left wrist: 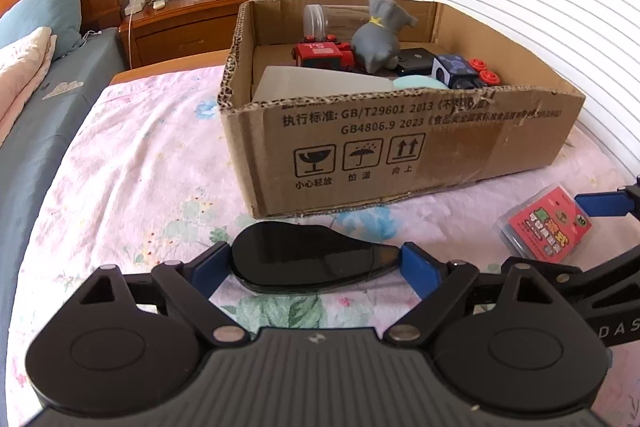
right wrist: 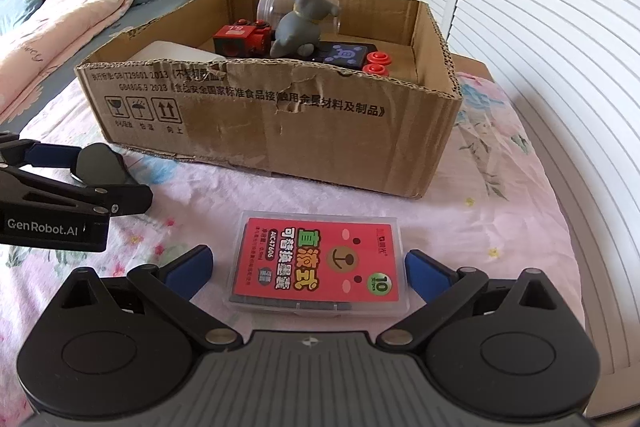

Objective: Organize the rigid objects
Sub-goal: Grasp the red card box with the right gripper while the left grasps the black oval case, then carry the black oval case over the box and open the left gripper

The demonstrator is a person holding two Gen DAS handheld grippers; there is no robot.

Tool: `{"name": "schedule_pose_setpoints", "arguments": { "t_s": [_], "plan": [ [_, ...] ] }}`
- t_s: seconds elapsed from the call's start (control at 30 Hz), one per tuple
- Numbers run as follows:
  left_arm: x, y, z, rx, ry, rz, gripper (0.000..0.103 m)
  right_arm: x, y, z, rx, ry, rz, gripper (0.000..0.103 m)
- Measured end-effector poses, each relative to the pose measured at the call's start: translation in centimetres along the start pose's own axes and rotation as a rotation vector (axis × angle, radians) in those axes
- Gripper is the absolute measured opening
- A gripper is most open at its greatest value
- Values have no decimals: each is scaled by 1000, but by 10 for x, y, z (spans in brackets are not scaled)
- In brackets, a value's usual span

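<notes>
Floral pink bedsheet (right wrist: 500, 195) bearing: open brown cardboard box (right wrist: 320, 131) of toys; left gripper (left wrist: 316, 265), jaws closed on a glossy black teardrop-shaped plastic object (left wrist: 304, 261) before the box; right gripper (right wrist: 308, 267), jaws open astride a clear plastic case with red label (right wrist: 320, 263), flat on the sheet.

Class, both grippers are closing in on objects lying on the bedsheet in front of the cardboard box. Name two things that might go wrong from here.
1. The glossy black object is rounded, flat and tapered; the left gripper pinches it end to end, so it may slip or pivot.
2. The red card case lies flat on soft bedding; the right gripper, jaws open, may snag the sheet.
</notes>
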State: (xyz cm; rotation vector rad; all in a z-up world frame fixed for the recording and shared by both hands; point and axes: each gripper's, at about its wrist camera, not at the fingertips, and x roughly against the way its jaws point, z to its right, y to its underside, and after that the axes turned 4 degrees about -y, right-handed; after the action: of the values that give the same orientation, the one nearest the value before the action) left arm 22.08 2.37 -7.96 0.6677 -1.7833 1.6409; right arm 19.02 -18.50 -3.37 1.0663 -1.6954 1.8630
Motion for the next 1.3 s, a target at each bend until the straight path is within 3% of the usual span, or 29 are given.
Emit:
{"name": "schedule_pose_setpoints", "arguments": {
  "t_s": [0.17, 0.37, 0.73, 1.1, 1.3],
  "plan": [
    [0, -1, 1, 4, -2, -10, 91, 1, -1, 0, 8, -8, -7, 102],
    [0, -2, 5, 7, -8, -17, 92, 3, -3, 0, 37, -34, -2, 92],
    [0, -2, 4, 5, -5, -14, 91, 1, -5, 1, 37, -35, -13, 97],
    [4, -6, 2, -41, 85, -57, 89, 8, -5, 0, 47, -35, -38, 92],
    [19, -7, 3, -123, 102, -61, 89, 26, -3, 1, 84, -33, -32, 92]
  ]
}}
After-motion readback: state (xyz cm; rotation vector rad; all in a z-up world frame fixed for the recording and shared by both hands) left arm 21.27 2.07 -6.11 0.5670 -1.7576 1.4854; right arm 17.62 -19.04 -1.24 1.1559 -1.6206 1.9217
